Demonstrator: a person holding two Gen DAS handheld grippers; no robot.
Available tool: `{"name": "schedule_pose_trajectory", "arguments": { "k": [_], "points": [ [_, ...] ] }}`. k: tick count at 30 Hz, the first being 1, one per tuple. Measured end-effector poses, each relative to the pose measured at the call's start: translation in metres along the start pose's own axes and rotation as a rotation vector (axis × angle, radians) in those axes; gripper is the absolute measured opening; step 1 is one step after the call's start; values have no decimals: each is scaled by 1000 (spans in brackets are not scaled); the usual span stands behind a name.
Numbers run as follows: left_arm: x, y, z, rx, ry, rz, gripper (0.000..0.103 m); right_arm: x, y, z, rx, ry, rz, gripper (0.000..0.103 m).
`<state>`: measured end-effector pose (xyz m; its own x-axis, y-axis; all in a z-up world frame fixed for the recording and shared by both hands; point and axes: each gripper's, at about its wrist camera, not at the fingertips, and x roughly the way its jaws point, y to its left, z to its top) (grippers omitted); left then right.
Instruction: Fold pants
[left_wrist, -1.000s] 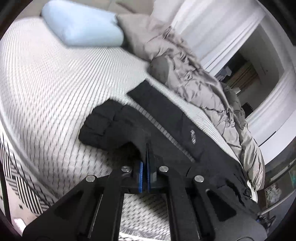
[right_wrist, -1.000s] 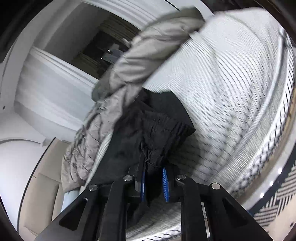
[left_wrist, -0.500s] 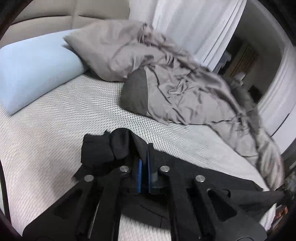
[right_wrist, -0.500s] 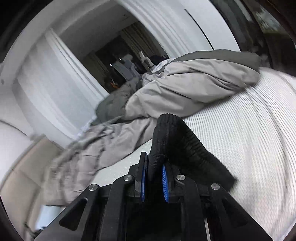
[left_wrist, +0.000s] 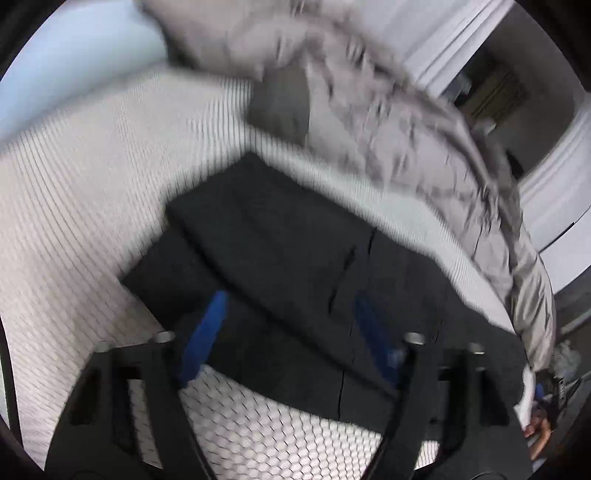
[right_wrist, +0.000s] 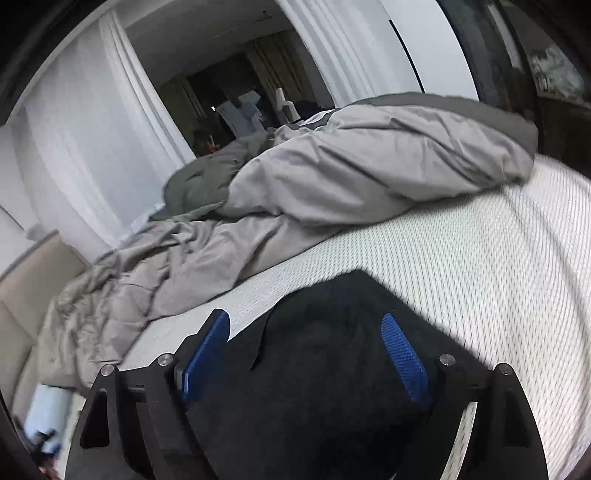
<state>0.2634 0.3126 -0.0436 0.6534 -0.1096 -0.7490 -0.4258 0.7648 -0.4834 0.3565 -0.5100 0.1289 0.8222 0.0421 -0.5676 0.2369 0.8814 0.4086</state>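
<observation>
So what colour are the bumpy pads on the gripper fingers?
Bright blue. The ridged pads show best in the right wrist view, against the black pants.

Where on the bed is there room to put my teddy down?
Bare mattress lies left of the black pants, below the blue pillow. It is crowded where the grey duvet is piled.

Soft, even indoor light; no glare. Left wrist view smeared by motion blur, right wrist view sharper. Fisheye bending, dark vignette at edges.
</observation>
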Motion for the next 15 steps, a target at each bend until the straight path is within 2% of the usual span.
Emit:
{"name": "schedule_pose_trajectory", "arguments": {
  "k": [1, 2, 3, 4, 5, 6, 8, 12, 13, 15],
  "points": [
    [13, 3, -5, -26, 43, -11, 51, -7, 0, -11, 12, 4, 10, 87],
    [28, 6, -9, -58, 75, -15, 51, -11, -2, -18, 21, 9, 24, 87],
    [35, 6, -12, -62, 62, -5, 44, -16, -1, -26, 25, 13, 39, 87],
    [37, 3, -11, -49, 19, 21, 27, -21, -2, -33, 30, 14, 49, 87],
    [36, 2, -9, -44, -3, 32, 16, -27, -4, -40, 37, 9, 60, 87],
    [34, 2, -8, -53, -11, 17, 0, -32, -6, -45, 42, 6, 72, 87],
    [20, 5, -10, -84, -38, -29, 0, -36, -12, -54, 54, -1, 84, 87],
    [-32, 7, -32, -42, -112, -12, 0, -37, -29, -59, 62, 14, 60, 87],
    [-37, 7, -36, -28, -117, 3, 0, -37, -33, -58, 62, 12, 52, 87],
    [-35, 9, -36, 27, -83, 91, 0, -39, -41, -56, 69, 6, 44, 87]
  ]
}}
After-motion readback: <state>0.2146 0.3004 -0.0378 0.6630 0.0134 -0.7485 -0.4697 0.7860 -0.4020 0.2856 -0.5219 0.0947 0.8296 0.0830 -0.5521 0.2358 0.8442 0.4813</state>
